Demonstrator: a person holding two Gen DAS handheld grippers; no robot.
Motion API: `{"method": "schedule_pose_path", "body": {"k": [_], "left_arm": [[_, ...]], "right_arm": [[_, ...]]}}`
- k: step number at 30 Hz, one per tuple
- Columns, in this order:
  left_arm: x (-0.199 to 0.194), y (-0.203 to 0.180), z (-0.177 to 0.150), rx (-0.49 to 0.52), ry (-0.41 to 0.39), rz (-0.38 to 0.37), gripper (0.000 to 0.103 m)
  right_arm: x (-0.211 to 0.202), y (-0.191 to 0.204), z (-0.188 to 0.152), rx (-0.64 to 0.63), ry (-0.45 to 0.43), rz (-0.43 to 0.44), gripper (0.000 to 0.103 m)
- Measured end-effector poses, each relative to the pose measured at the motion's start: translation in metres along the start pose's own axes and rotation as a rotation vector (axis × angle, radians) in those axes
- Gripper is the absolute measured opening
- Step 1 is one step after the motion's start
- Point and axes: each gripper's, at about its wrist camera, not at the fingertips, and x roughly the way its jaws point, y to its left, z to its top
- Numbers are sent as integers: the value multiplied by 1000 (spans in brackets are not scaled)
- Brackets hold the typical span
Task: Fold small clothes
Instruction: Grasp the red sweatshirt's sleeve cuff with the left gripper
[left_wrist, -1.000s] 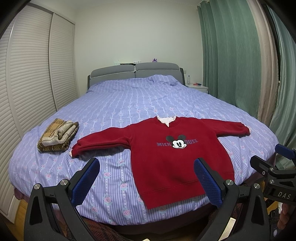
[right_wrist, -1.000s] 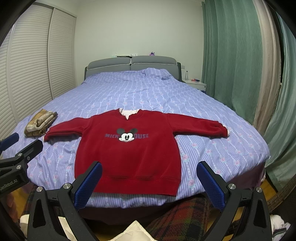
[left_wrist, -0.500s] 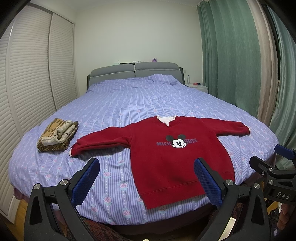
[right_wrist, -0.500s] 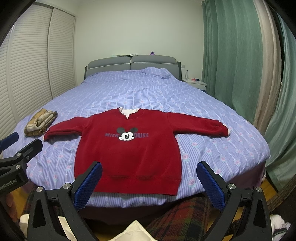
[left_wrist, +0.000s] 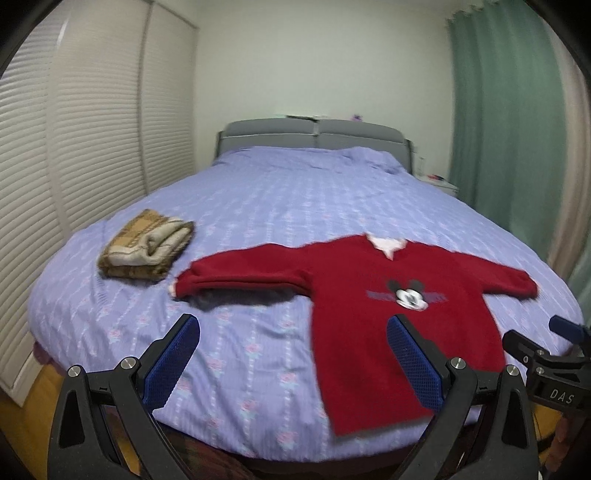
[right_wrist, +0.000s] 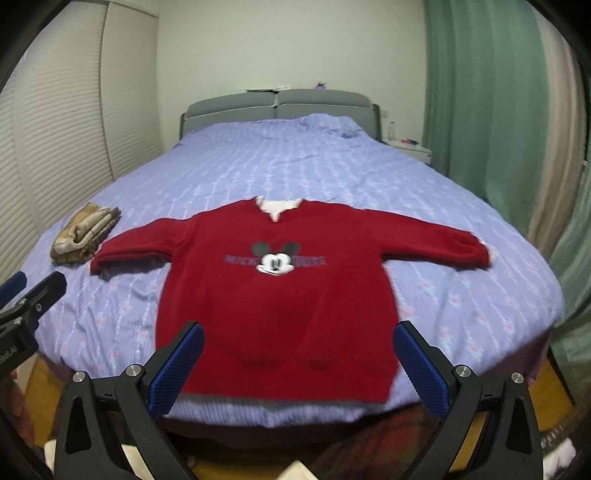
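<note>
A small red sweater (left_wrist: 369, 306) (right_wrist: 280, 291) with a cartoon mouse face on the chest lies flat, face up, on the purple striped bed, both sleeves spread out and its hem at the near edge. My left gripper (left_wrist: 295, 347) hovers open over the bed just short of the hem's left side, nothing between its blue pads. My right gripper (right_wrist: 299, 350) is open too, its fingers framing the hem from in front. Each gripper shows at the edge of the other's view.
A folded brown and cream garment (left_wrist: 146, 245) (right_wrist: 86, 234) rests on the bed (left_wrist: 295, 192) left of the sweater. White louvred wardrobe doors (left_wrist: 74, 140) stand on the left, green curtains (right_wrist: 480, 110) on the right, a grey headboard (right_wrist: 280, 107) and nightstand (right_wrist: 406, 149) behind.
Both grippers have advanced toward the bed; the sweater looks larger. The left view has swung leftward, and both views are blurred by motion. The sweater lies as before.
</note>
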Motion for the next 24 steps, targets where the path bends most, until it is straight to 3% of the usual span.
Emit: {"method": "schedule_pose_path", "body": {"k": [11, 14, 19, 24], "left_arm": [[69, 72, 32, -72, 55, 171, 93], [90, 96, 39, -135, 83, 167, 93], [141, 133, 41, -283, 169, 95, 92], [187, 155, 29, -433, 249, 39, 82]], "right_arm": [[80, 83, 59, -125, -12, 160, 102], [100, 105, 75, -150, -15, 178, 102], [144, 141, 98, -164, -5, 186, 102], [189, 174, 109, -171, 57, 198, 102]]}}
